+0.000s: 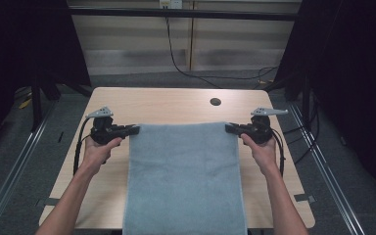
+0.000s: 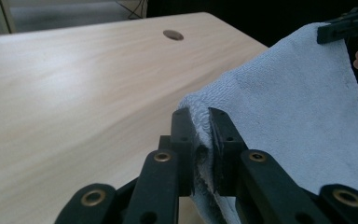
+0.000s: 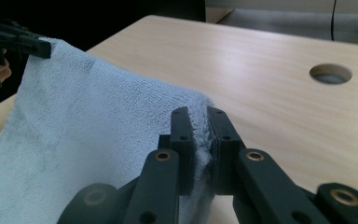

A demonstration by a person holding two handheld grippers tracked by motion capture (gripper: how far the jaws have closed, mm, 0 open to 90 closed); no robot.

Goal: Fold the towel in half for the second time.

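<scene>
Table [image 1: 176, 105]: pale wood, bare from the middle out to twelve o'clock, with a round cable hole [image 1: 215, 102] at about one o'clock. That far strip looks like my landing ground if this is a fold.

Towel [image 1: 183, 176]: grey-blue terry, the big thing here. It runs from the six o'clock edge, where it hangs over toward me, up to the middle of the table. Its far edge is raised off the wood and stretched between my two hands.

Far edge: it reads straight and level in the high view. I judge the job now is to keep both corners at one height and keep an even pull, so the cloth does not sag in the middle.

Left gripper [image 1: 136, 129]: at nine o'clock of the towel, jaws pinched tight on the left far corner. In the left gripper view [image 2: 200, 126] the terry bunches between my pads [image 2: 182, 135].

Right gripper [image 1: 228, 128]: at three o'clock, jaws clamped on the right far corner [image 3: 200, 123], cloth squeezed between the pads [image 3: 223, 135].

Grip depth: only a little cloth sits in each pinch. I judge a jerk could pull a corner free, so slow and together is the way.

Risk: one hand leading would skew the edge.
</scene>
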